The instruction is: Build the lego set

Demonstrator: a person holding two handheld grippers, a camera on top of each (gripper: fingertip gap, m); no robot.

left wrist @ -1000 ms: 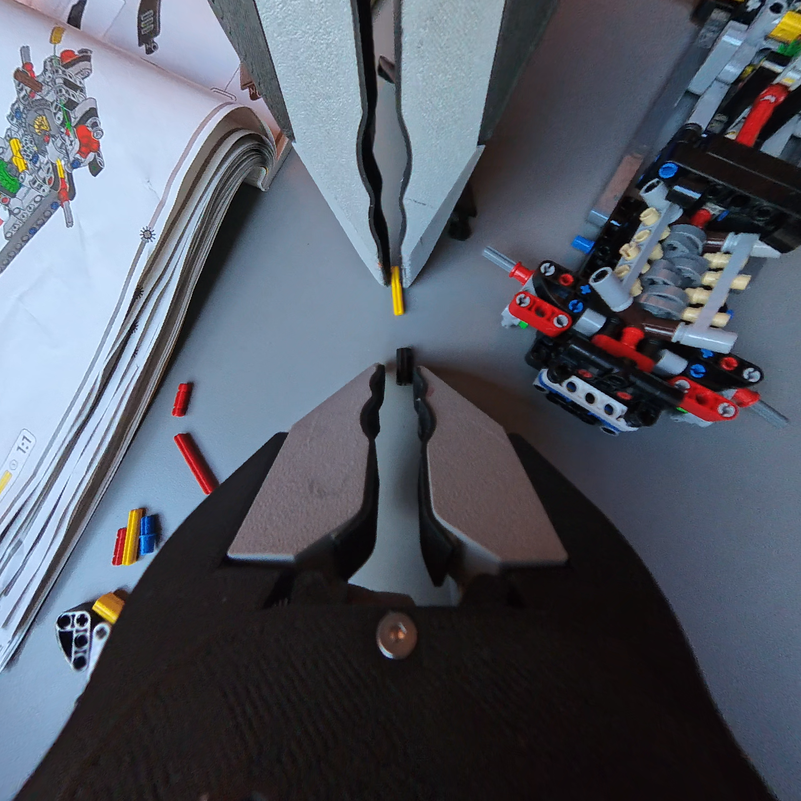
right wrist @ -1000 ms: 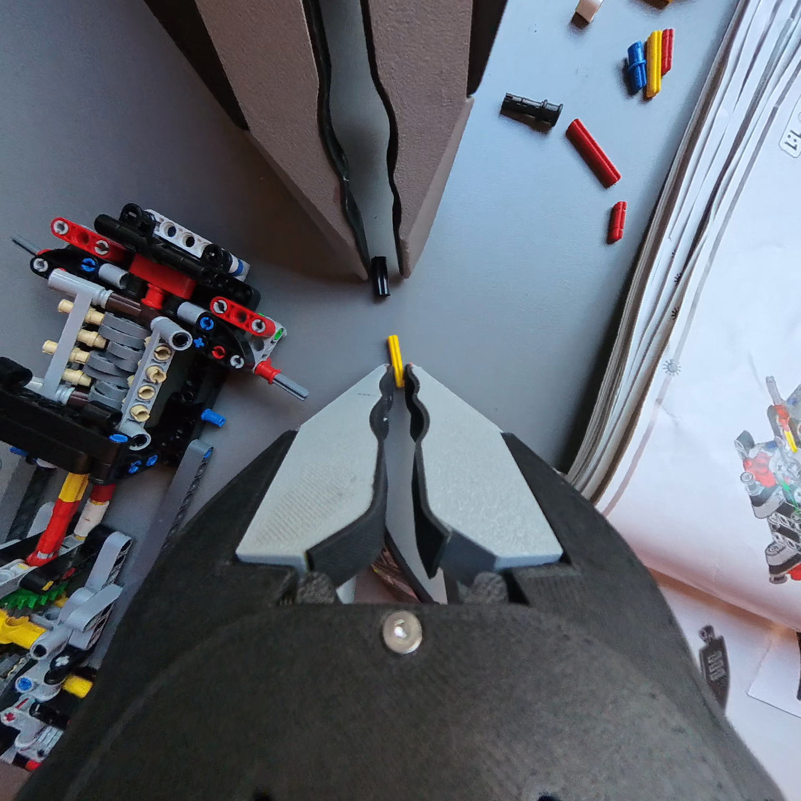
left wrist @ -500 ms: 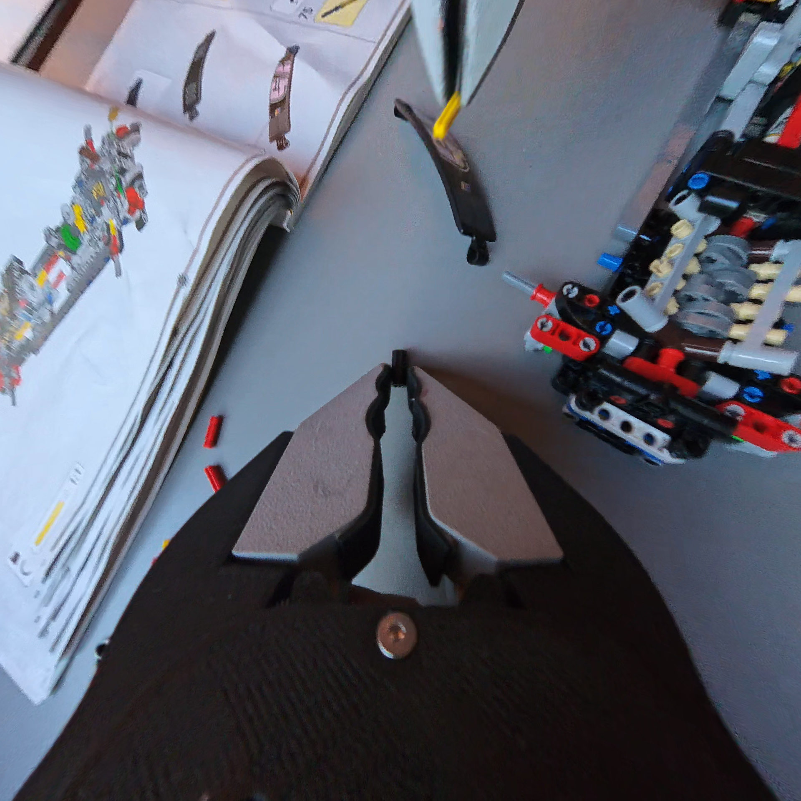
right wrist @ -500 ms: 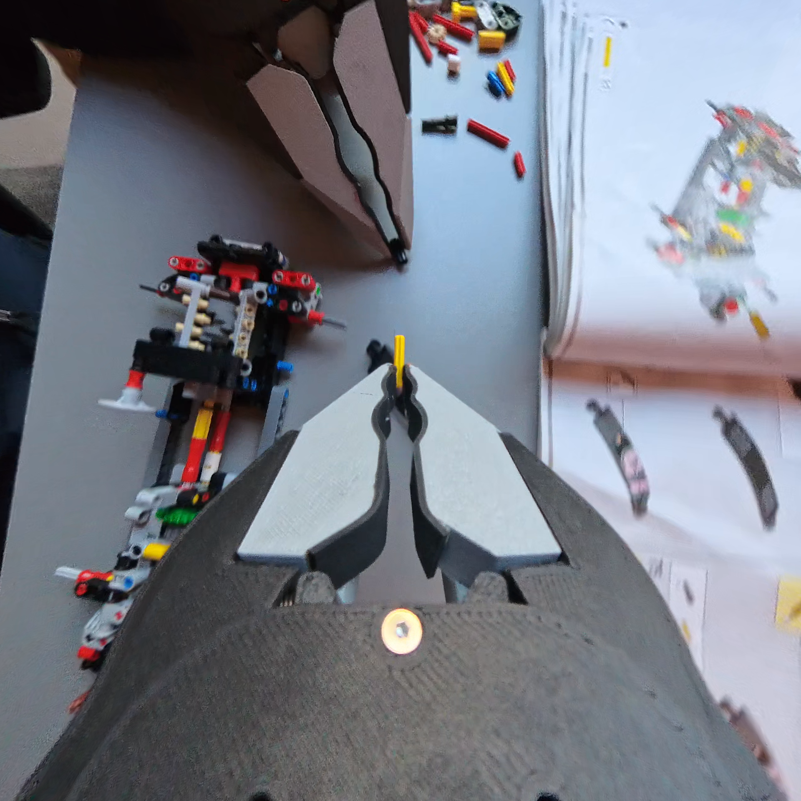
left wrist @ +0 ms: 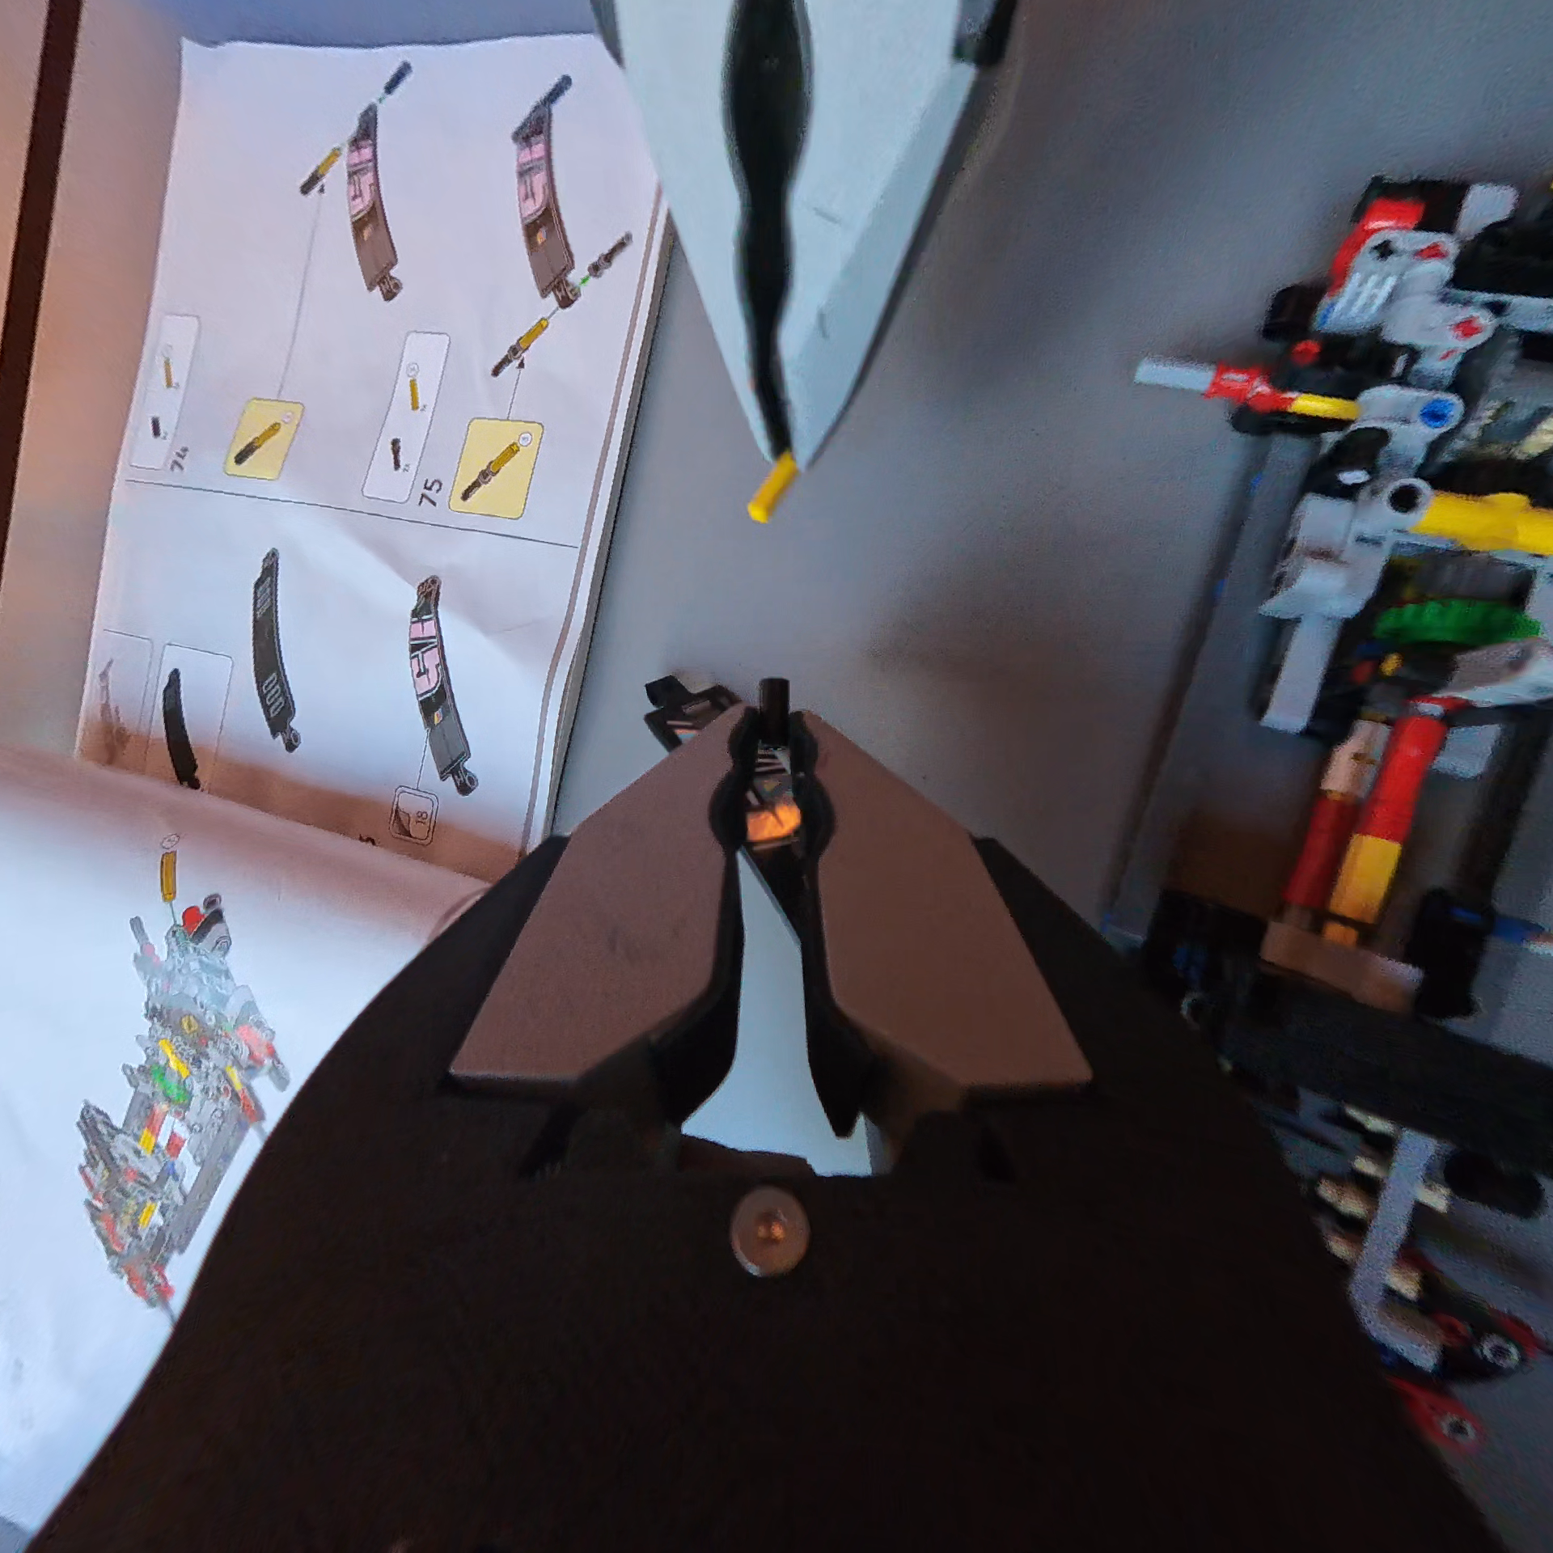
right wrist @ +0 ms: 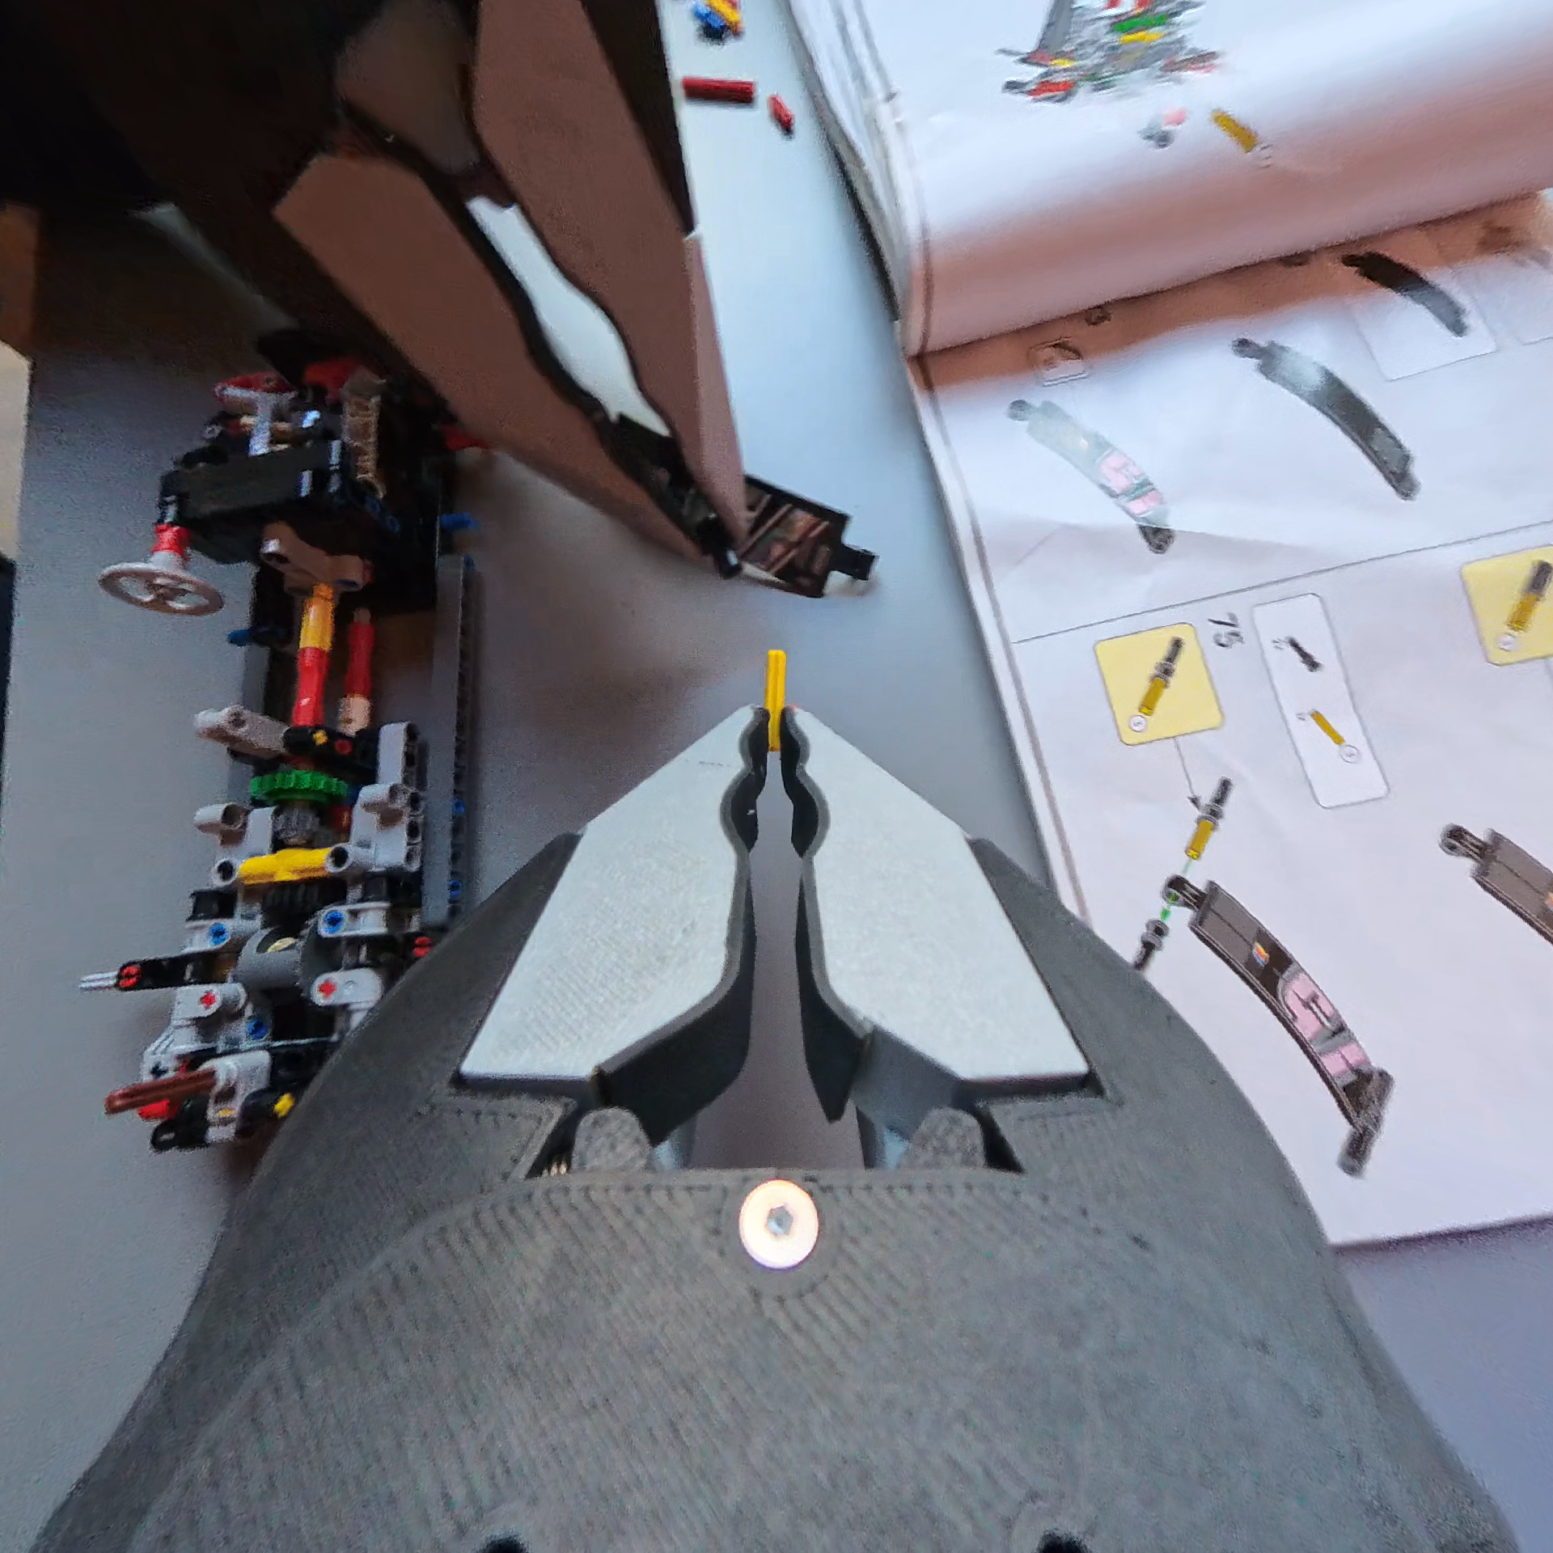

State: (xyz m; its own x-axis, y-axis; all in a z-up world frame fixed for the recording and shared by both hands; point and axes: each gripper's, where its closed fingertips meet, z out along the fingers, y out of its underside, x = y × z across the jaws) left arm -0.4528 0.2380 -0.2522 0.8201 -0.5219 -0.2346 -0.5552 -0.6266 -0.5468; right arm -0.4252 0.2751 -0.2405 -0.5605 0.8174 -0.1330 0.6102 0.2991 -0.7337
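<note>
Pinching a small black pin (left wrist: 774, 704) in the left gripper (left wrist: 774, 729) and a thin yellow axle (right wrist: 775, 693) in the right gripper (right wrist: 775, 724), both need end-on alignment, I judge.

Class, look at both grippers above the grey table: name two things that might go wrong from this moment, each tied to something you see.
The right gripper pinches the thin yellow axle only at its fingertips, so it might twist or slip out. The left gripper holds a small black pin the same way; if dropped, it might be hard to spot beside the black curved panel on the table.
</note>
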